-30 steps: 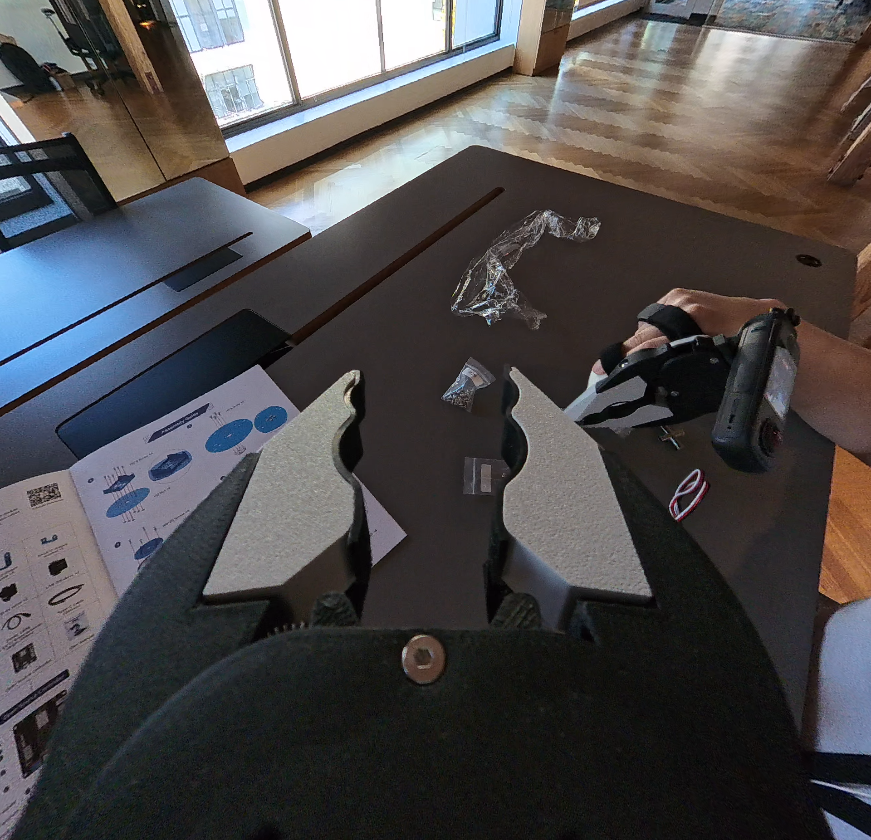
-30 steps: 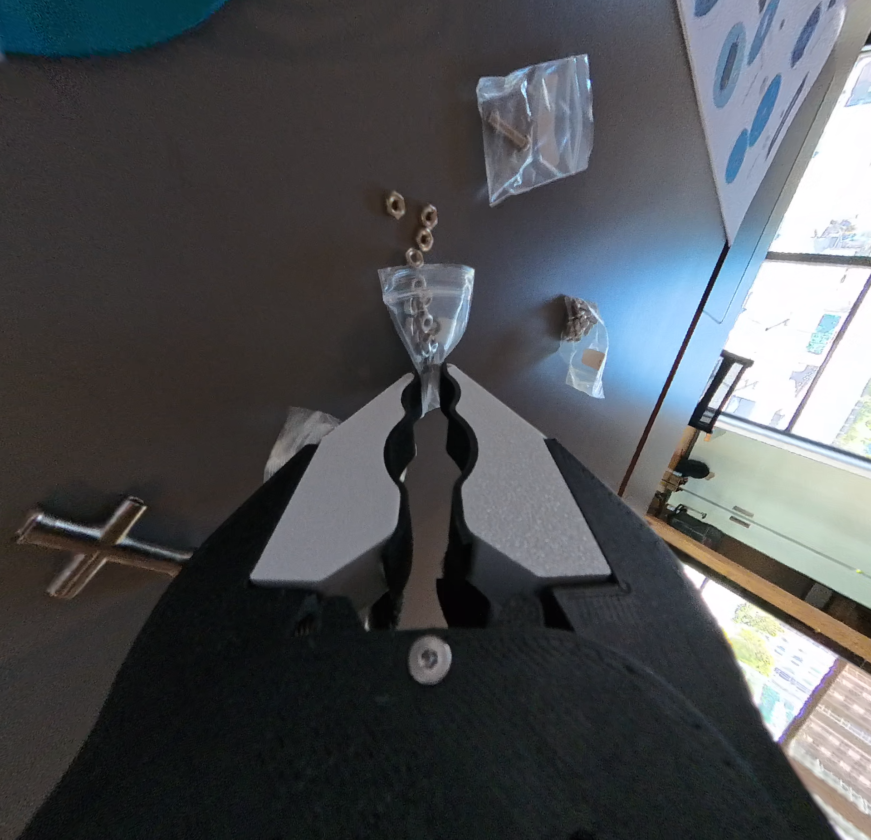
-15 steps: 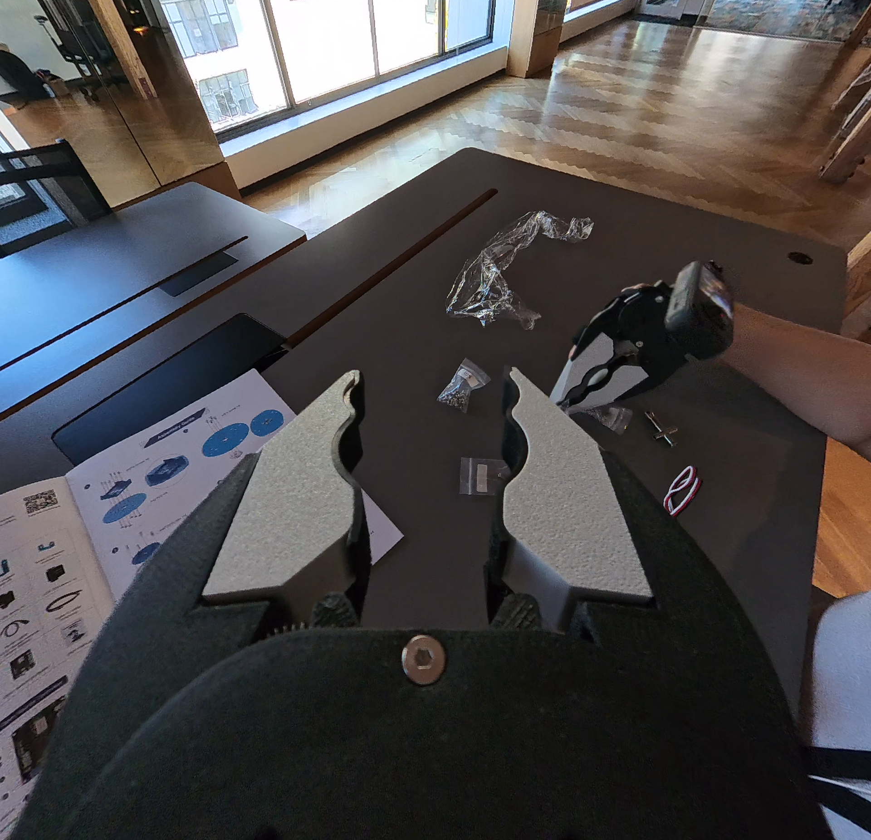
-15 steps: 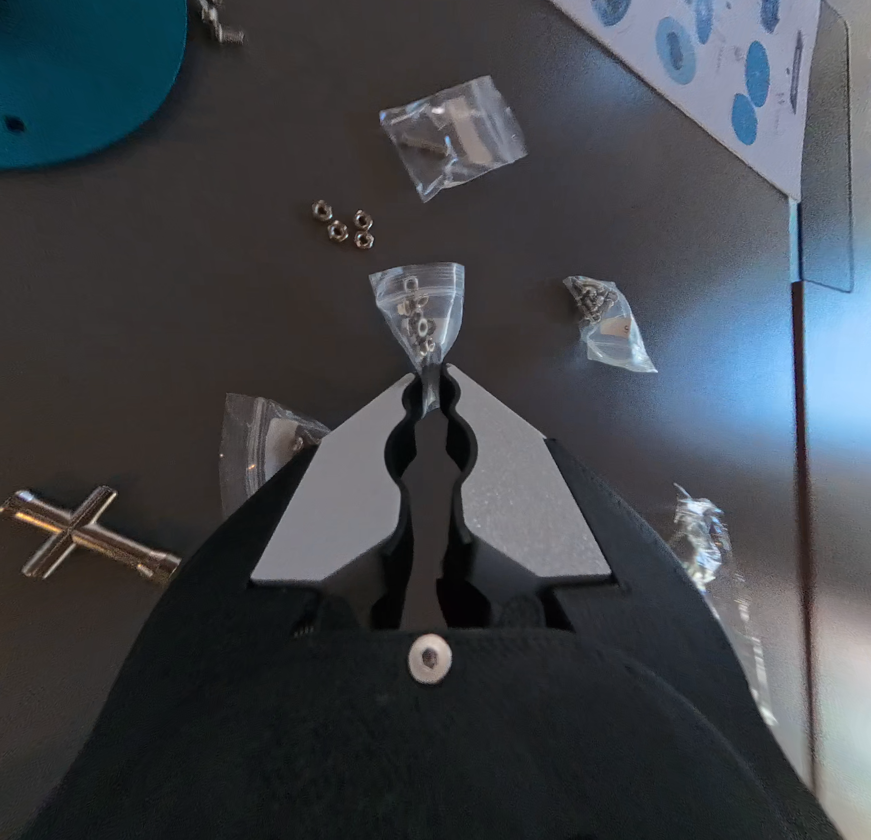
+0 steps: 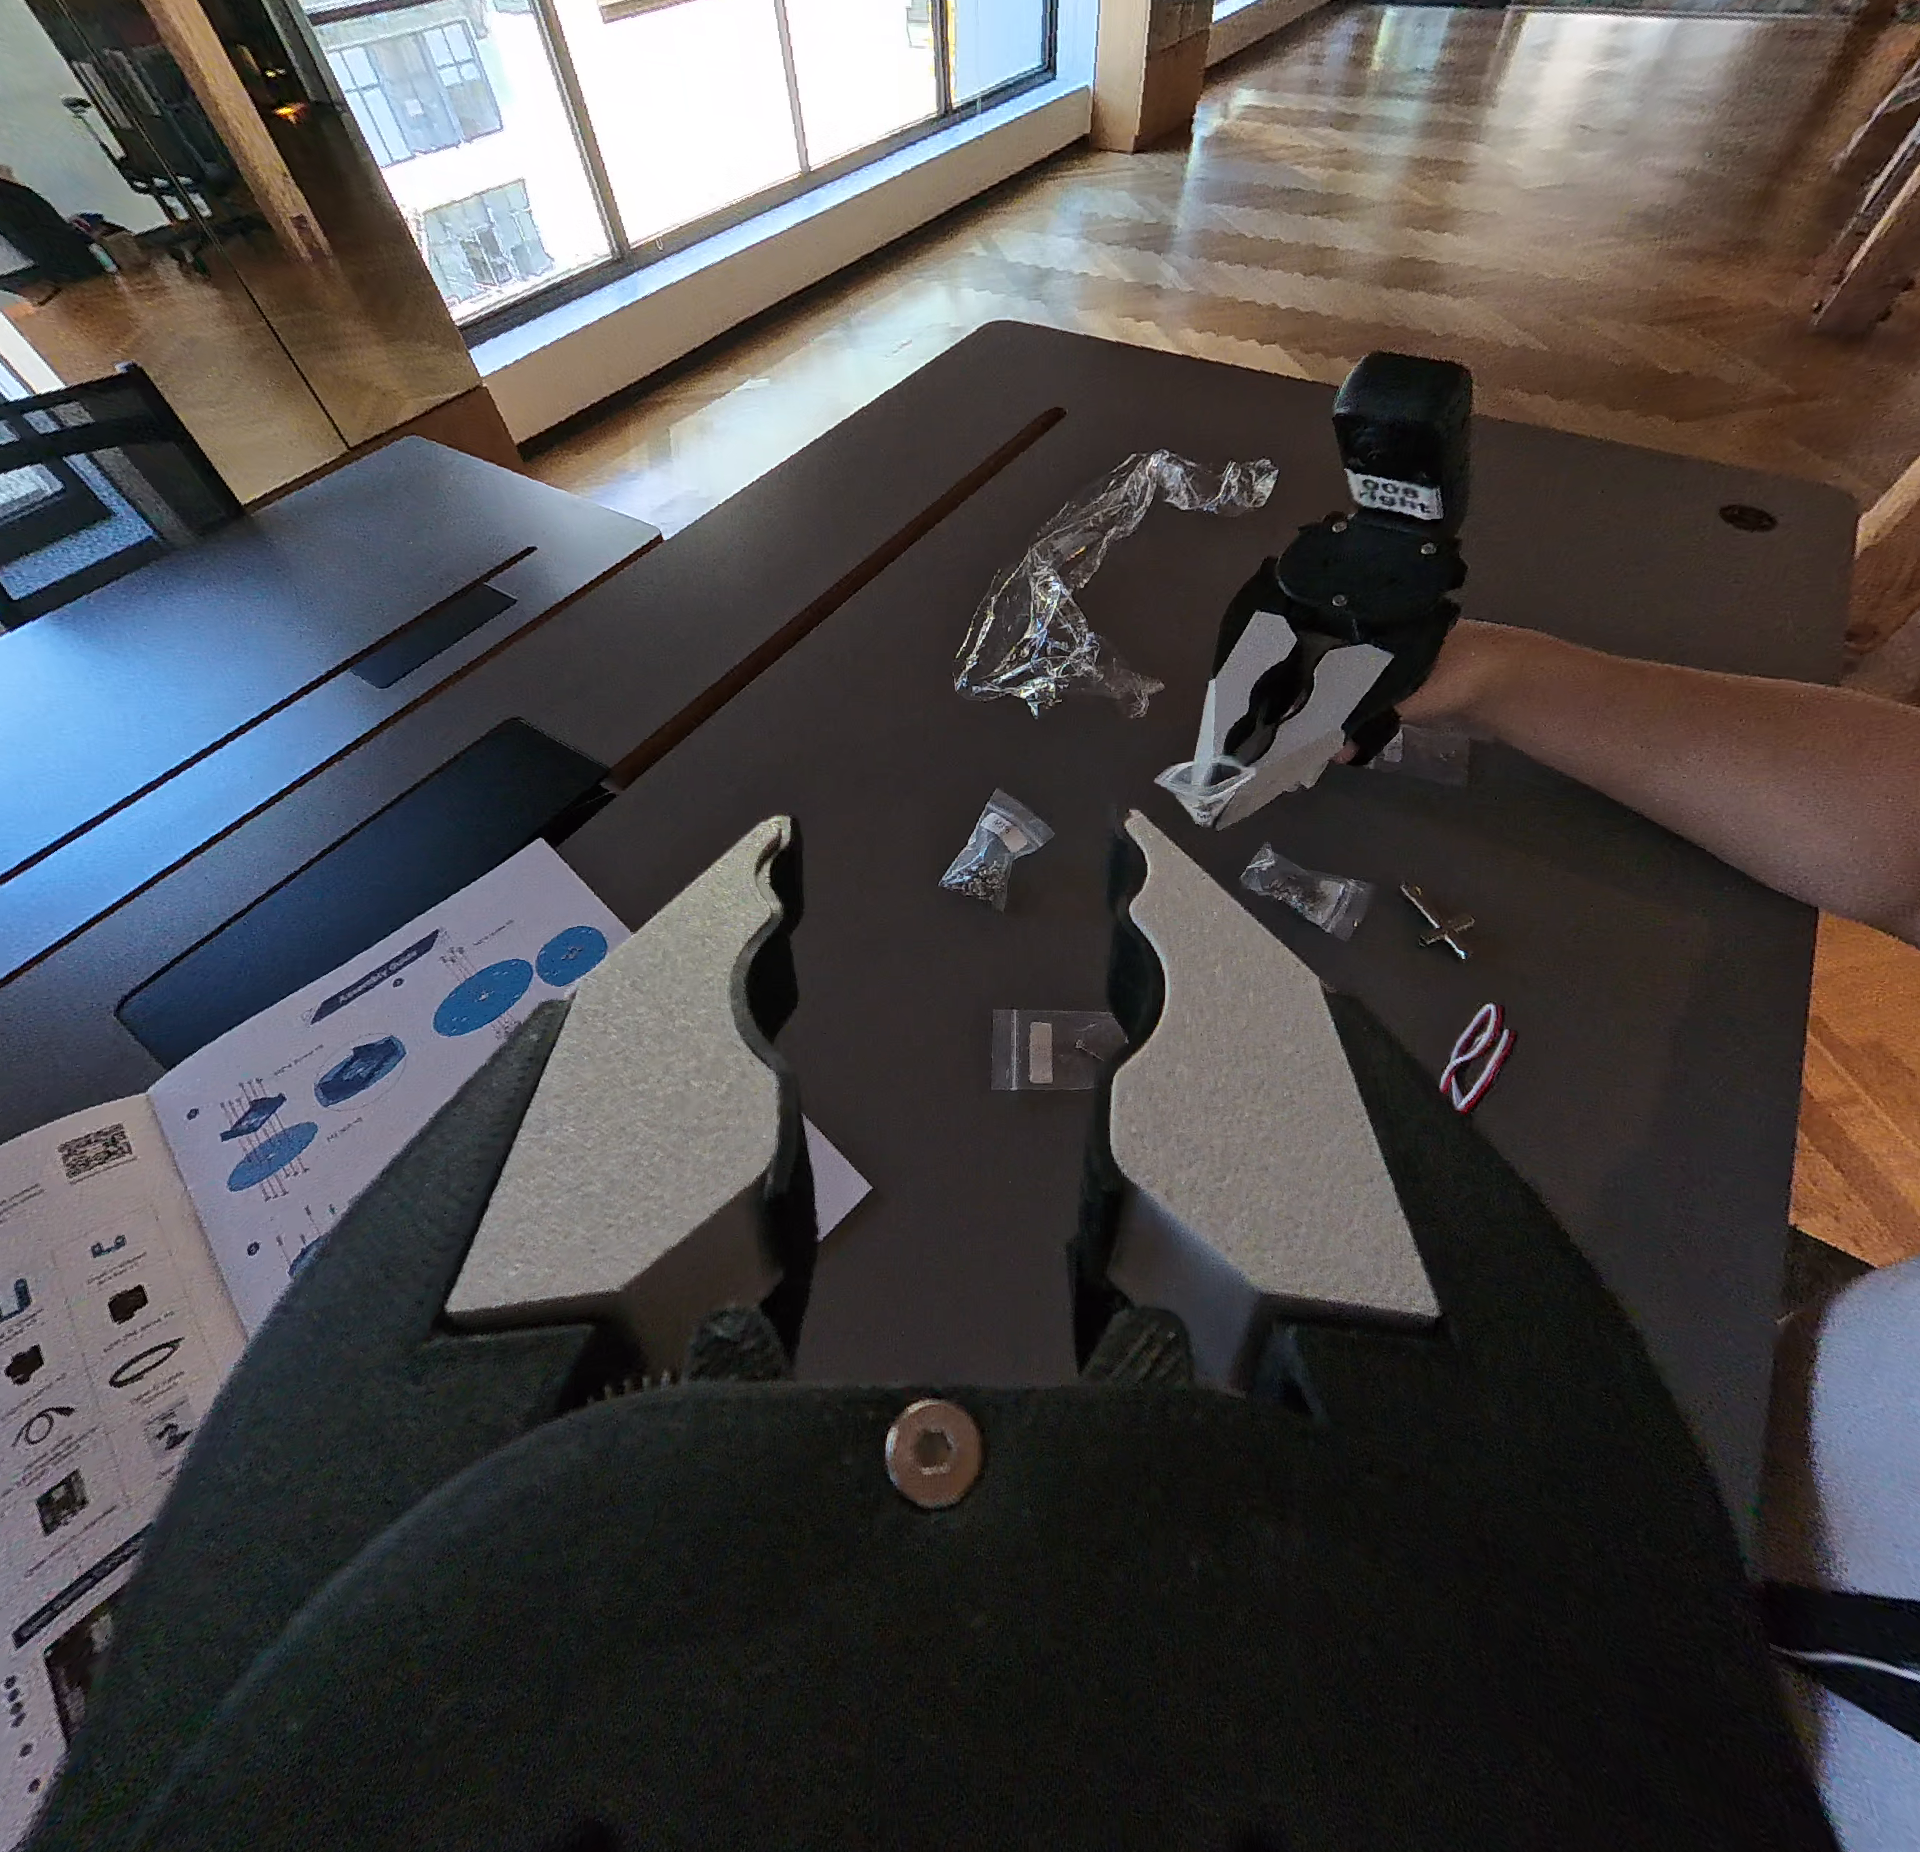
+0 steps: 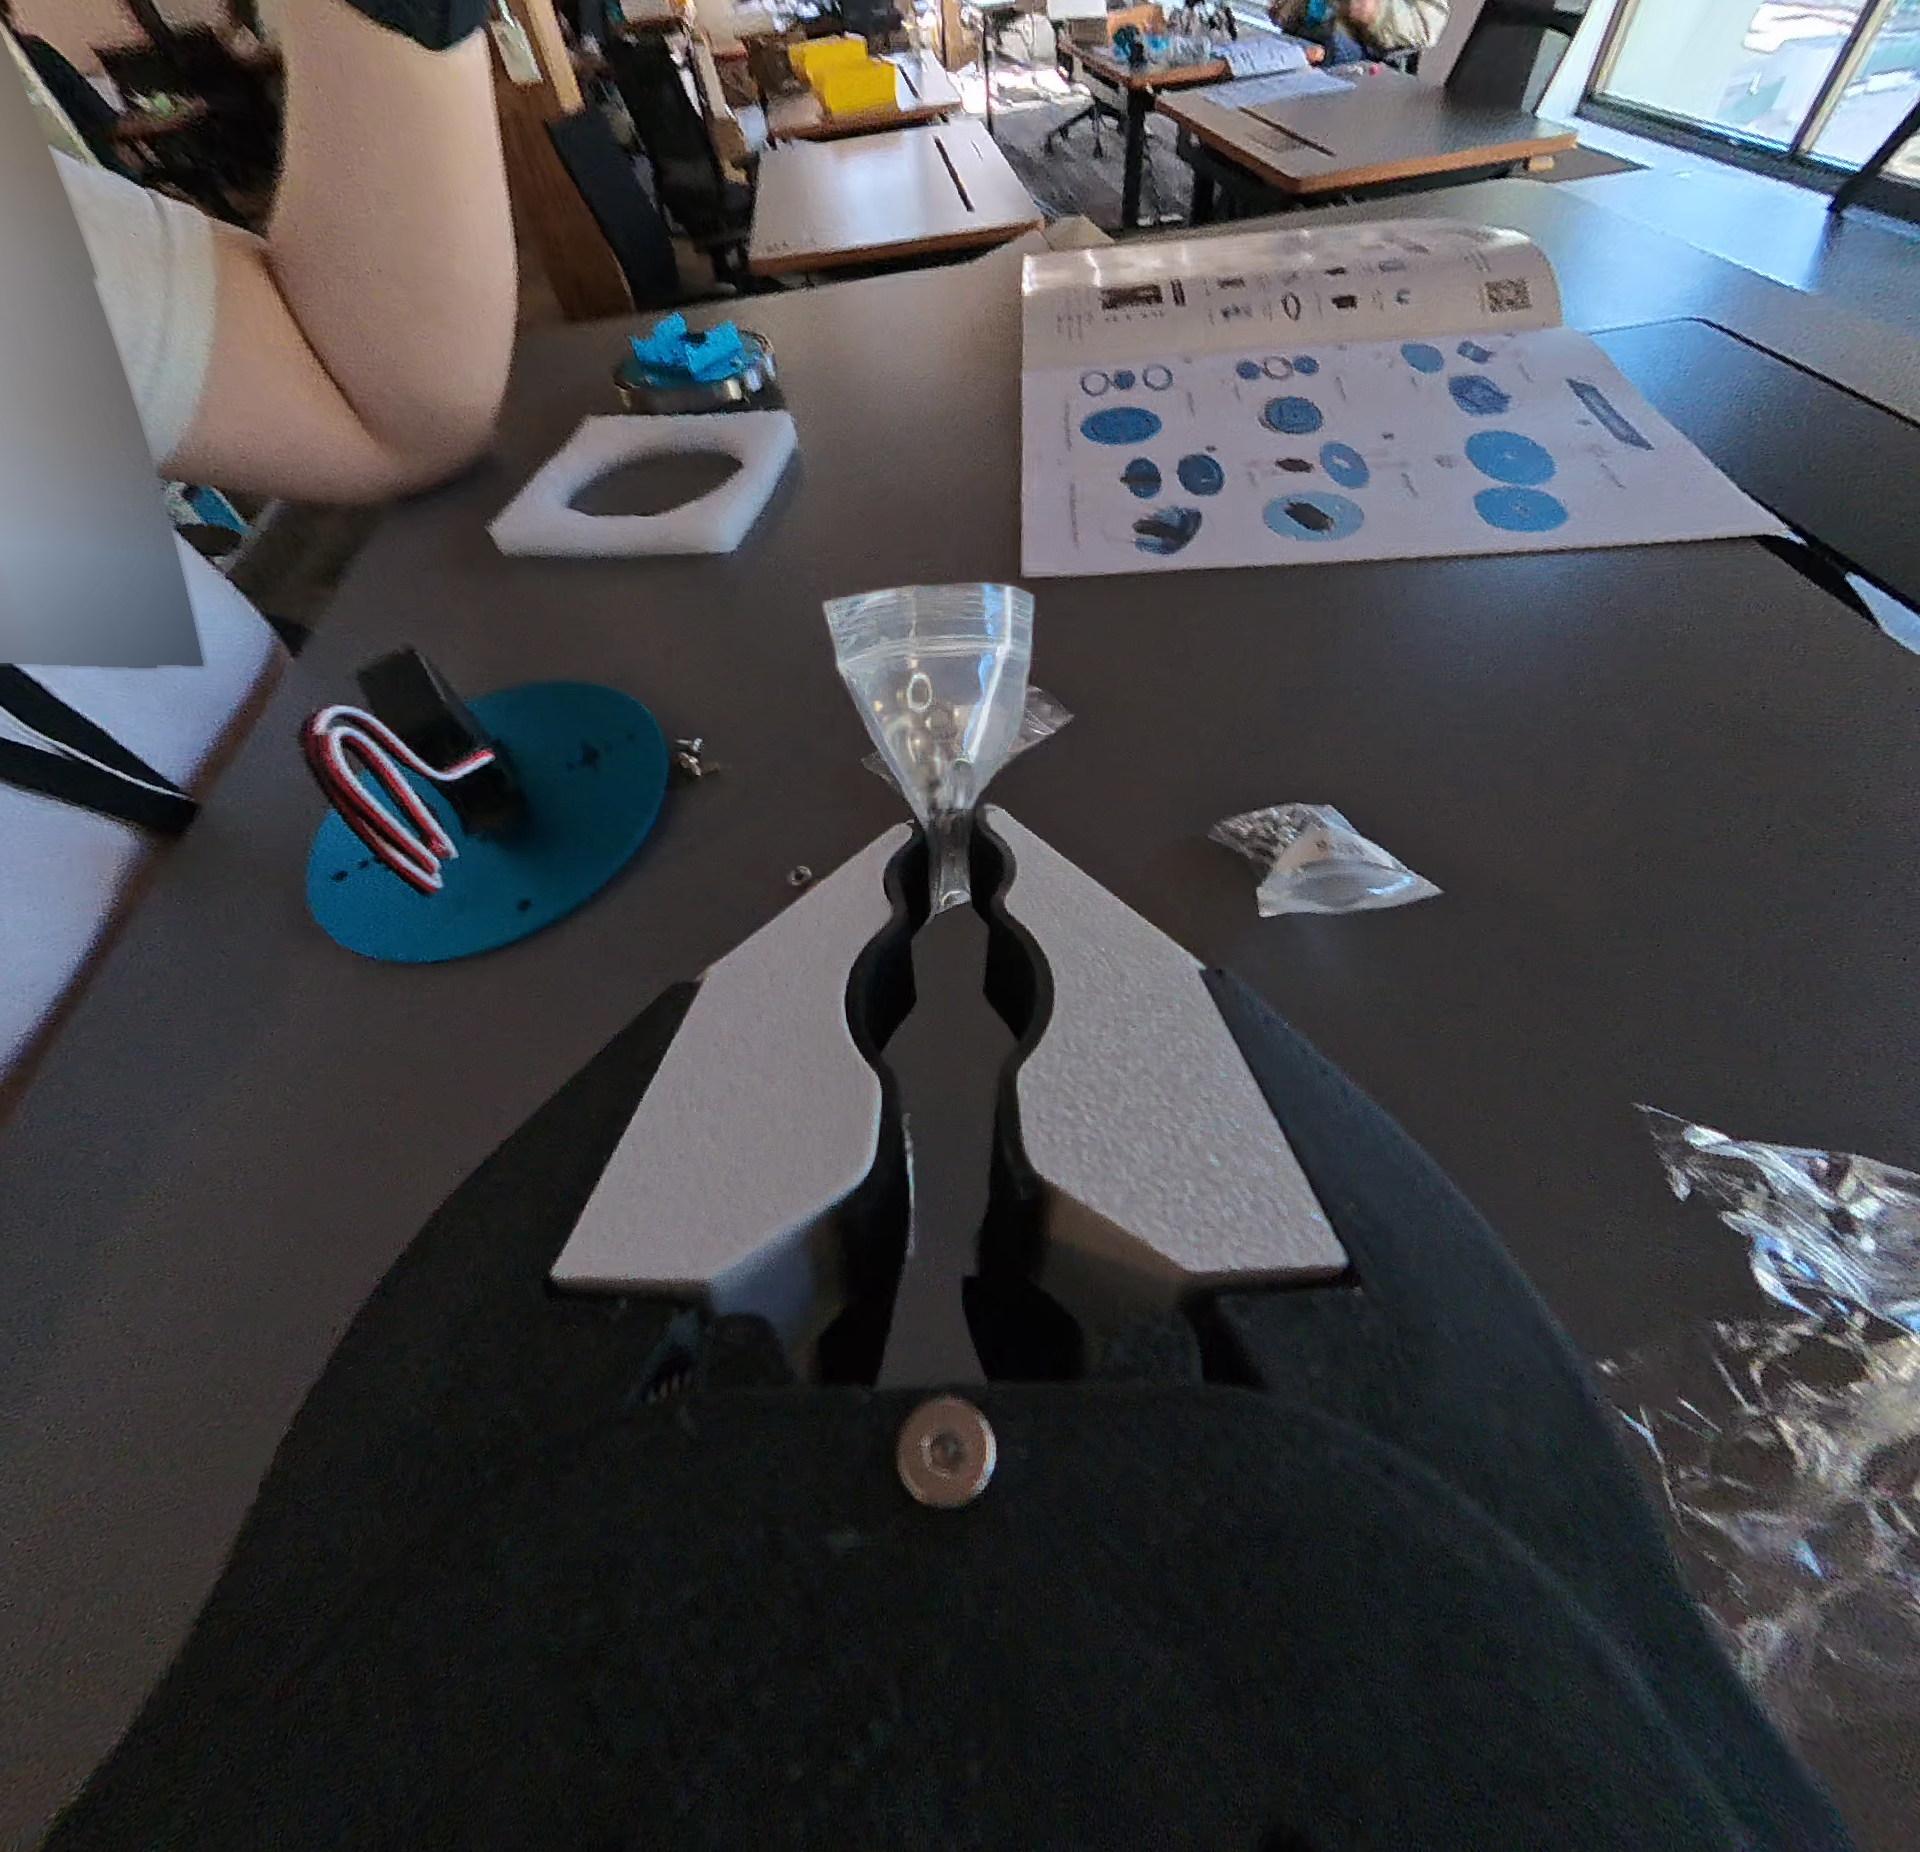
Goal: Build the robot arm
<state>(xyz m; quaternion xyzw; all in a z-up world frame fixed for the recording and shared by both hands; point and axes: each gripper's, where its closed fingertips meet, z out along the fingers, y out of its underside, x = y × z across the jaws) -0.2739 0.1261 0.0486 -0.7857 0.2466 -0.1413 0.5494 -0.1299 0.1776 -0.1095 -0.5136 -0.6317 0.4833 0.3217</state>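
1. Right claw (image 6: 948,836): fingertips pinched together on the corner of a small clear bag of nuts (image 6: 928,685), held up off the dark tabletop (image 6: 1351,763) with its open mouth uppermost. The left wrist view shows the same claw (image 5: 1221,800) from outside, tilted downward with the bag (image 5: 1197,786) at its tip.
2. Left claw (image 5: 951,846): fingers spread wide, gripping nothing, hovering above the tabletop (image 5: 831,763).
3. Nearest the left claw: a flat clear bag (image 5: 1047,1049) just beside its right finger, and a bag of screws (image 5: 992,852) lying beyond the gap.
4. Left wrist view only: another small bag (image 5: 1304,888), a cross-shaped metal wrench (image 5: 1439,924), a red-and-white wire loop (image 5: 1475,1056) and crumpled clear wrap (image 5: 1070,597), all on the tabletop.
5. Right wrist view only: a teal disc (image 6: 488,836) carrying a black block (image 6: 442,753) with red, white and black wires; loose screws (image 6: 694,758) just beside the disc; a single nut (image 6: 798,875); a white foam frame (image 6: 649,483); a round tin holding blue pieces (image 6: 691,363).
6. Both views: an open instruction booklet (image 6: 1340,420), at the left edge in the left wrist view (image 5: 260,1127).
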